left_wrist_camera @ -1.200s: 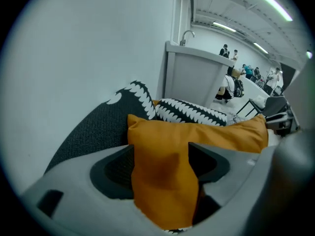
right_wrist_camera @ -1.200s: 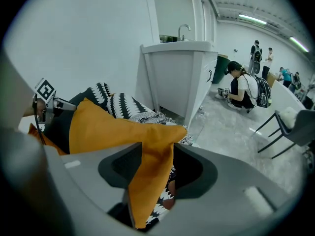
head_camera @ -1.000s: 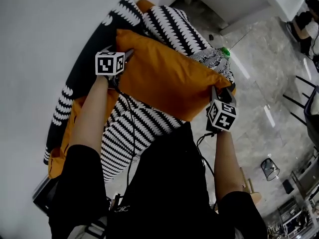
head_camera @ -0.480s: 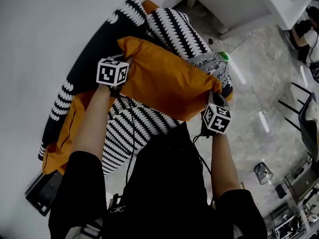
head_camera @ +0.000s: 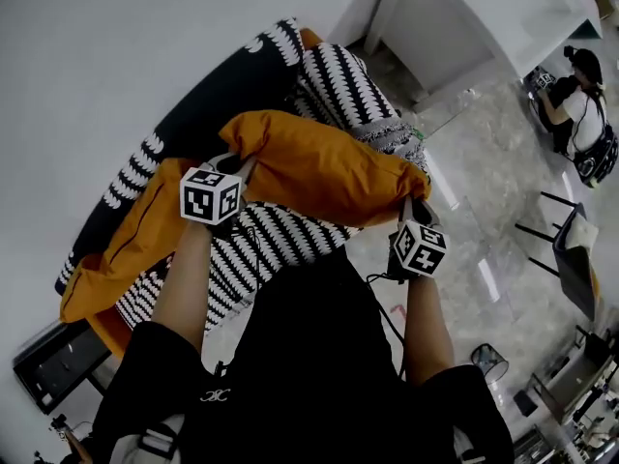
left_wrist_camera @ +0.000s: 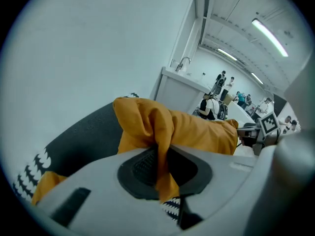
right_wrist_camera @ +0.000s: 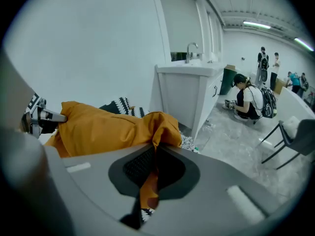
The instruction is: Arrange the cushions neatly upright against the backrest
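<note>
Left hand-held gripper (head_camera: 242, 165) clenched on the left corner of the orange cushion (head_camera: 319, 167), fabric pinched between its jaws. The cushion is held stretched above the black-and-white cushions (head_camera: 280, 245) lying on the dark sofa (head_camera: 208, 104). Right hand-held gripper (head_camera: 412, 201) clenched on the cushion's right corner.

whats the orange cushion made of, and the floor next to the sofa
Orange cushion: apparently matte woven fabric over soft filling; its corner crumples into folds where the right gripper pinches it. Floor: probably polished stone or marble-look tile, glossy, with grey veining and streaks of reflected light.
</note>
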